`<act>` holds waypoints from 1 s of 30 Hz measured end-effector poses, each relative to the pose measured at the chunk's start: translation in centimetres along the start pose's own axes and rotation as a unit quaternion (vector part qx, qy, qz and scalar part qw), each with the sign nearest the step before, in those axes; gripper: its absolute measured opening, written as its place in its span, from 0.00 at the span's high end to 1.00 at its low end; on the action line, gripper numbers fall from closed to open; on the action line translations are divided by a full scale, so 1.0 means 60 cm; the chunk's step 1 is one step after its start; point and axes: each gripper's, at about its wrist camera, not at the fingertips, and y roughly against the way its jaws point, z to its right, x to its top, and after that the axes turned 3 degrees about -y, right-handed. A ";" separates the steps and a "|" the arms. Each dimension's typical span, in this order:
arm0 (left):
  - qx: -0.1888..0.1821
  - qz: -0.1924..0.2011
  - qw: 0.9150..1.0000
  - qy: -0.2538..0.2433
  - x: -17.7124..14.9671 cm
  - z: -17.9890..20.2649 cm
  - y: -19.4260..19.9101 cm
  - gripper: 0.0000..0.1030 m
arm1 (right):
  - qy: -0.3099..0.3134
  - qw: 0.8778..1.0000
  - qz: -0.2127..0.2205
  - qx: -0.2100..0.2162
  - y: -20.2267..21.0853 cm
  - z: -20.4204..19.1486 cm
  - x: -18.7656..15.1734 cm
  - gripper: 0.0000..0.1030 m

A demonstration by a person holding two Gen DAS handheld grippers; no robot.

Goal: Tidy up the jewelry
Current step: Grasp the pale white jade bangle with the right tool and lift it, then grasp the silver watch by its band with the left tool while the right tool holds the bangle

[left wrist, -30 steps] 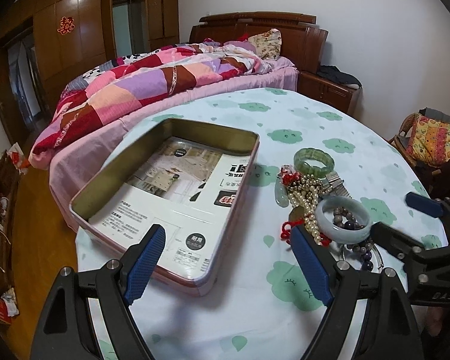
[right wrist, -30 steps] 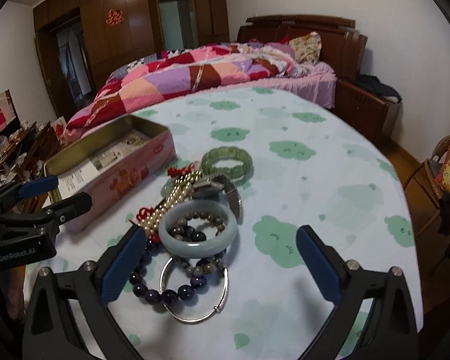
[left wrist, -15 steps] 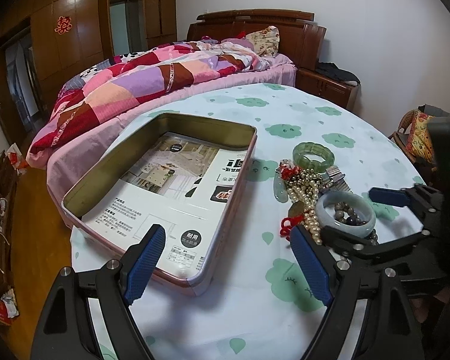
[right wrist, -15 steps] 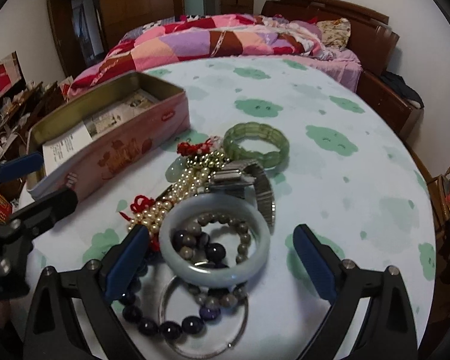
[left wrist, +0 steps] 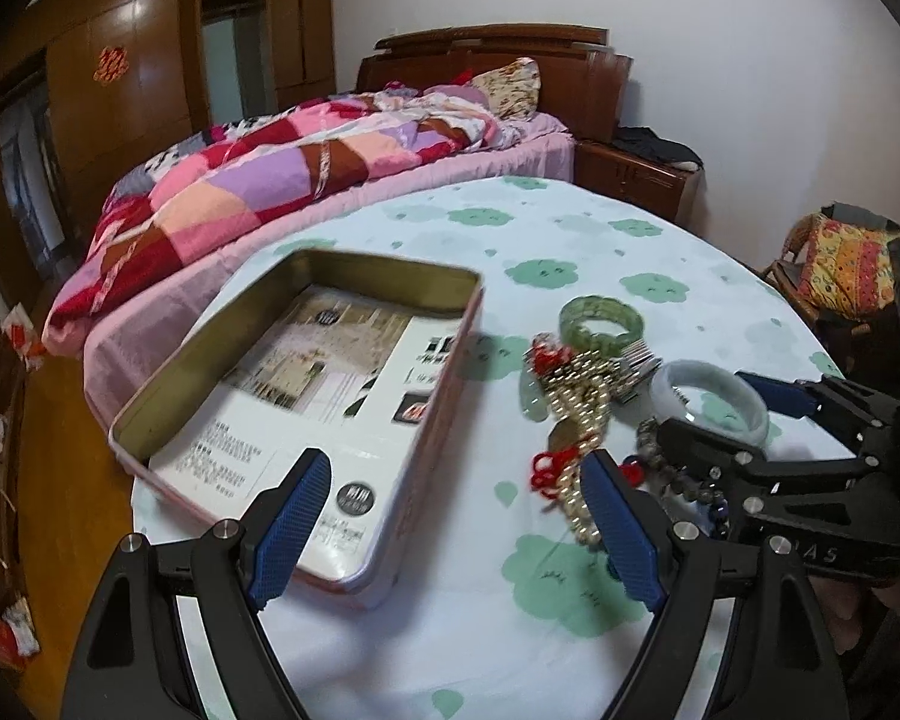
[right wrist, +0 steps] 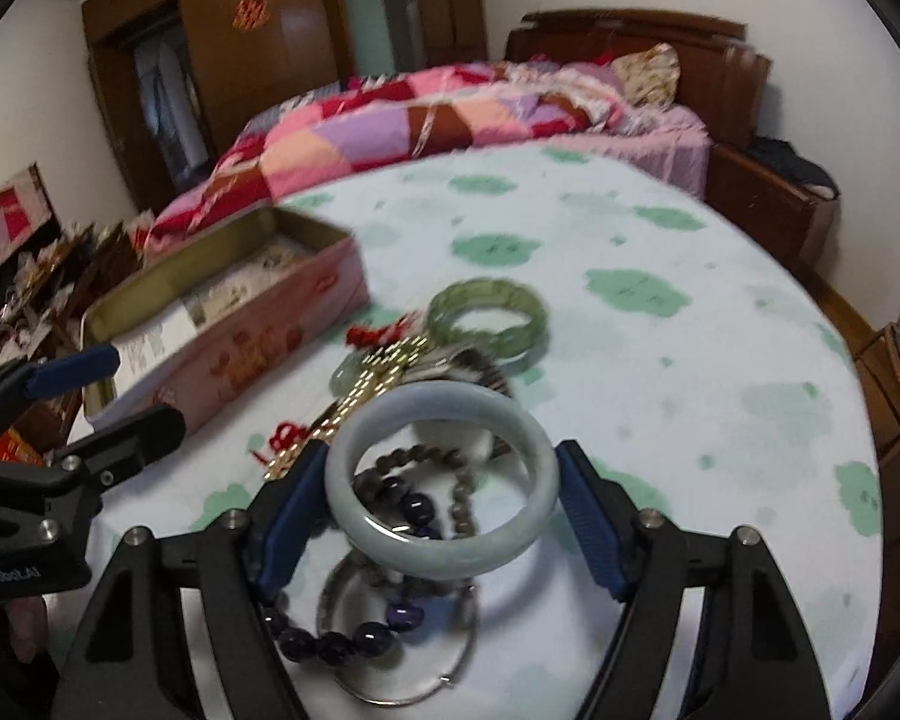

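Note:
My right gripper [right wrist: 441, 510] is shut on a pale grey-green jade bangle [right wrist: 510, 546], held lifted a little above the jewelry pile; the bangle also shows in the left wrist view [left wrist: 711, 390]. Below it lie a purple bead bracelet [right wrist: 360, 636], a silver ring bangle [right wrist: 390, 690], a pearl string [right wrist: 366, 390] with red knots and a green bead bracelet [right wrist: 486, 324]. My left gripper [left wrist: 459, 531] is open and empty over the near end of the open pink tin box [left wrist: 306, 414].
The round table [right wrist: 660, 360] has a white cloth with green clouds. A bed with a patchwork quilt [left wrist: 306, 168] stands just behind it. A wicker chair with a cushion [left wrist: 846, 264] is at the right. Clutter sits on the floor at the left.
My right gripper has closed its jaws onto the jade bangle and raised it off the pile. The left gripper has stayed open over the tin box.

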 end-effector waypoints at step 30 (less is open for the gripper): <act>-0.076 -0.048 0.992 -0.084 0.063 0.129 -0.135 0.54 | -0.072 0.991 0.028 -0.109 0.018 0.126 0.005 0.25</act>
